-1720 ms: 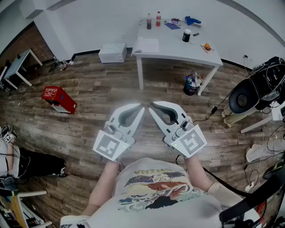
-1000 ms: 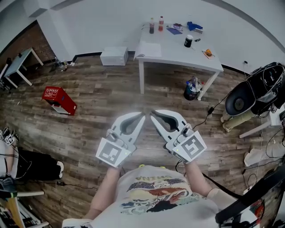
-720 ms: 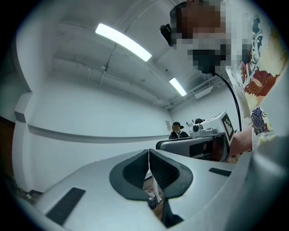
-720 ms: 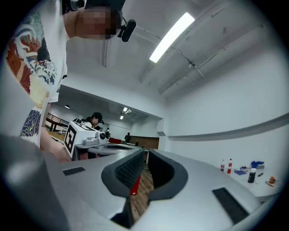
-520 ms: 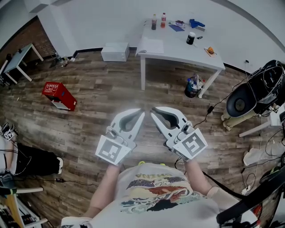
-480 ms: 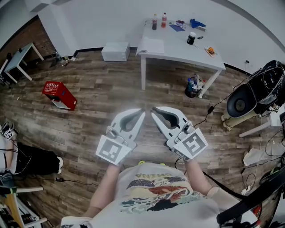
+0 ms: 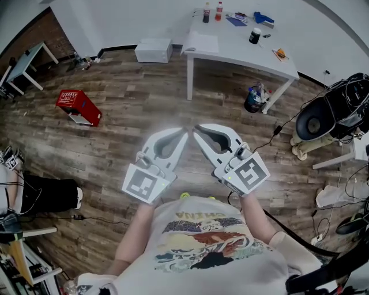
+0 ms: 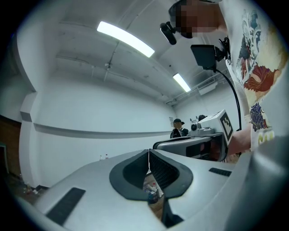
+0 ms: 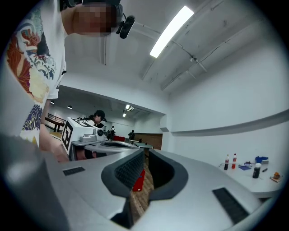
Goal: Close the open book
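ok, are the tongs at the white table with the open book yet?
No, the left tongs and the right tongs hang shut over the brown wood-plank floor, well short of the white rectangular table.

Wood-plank floor meets white walls — a white table beside them, strip lights overhead.

White table, two bottles, red box, wood floor
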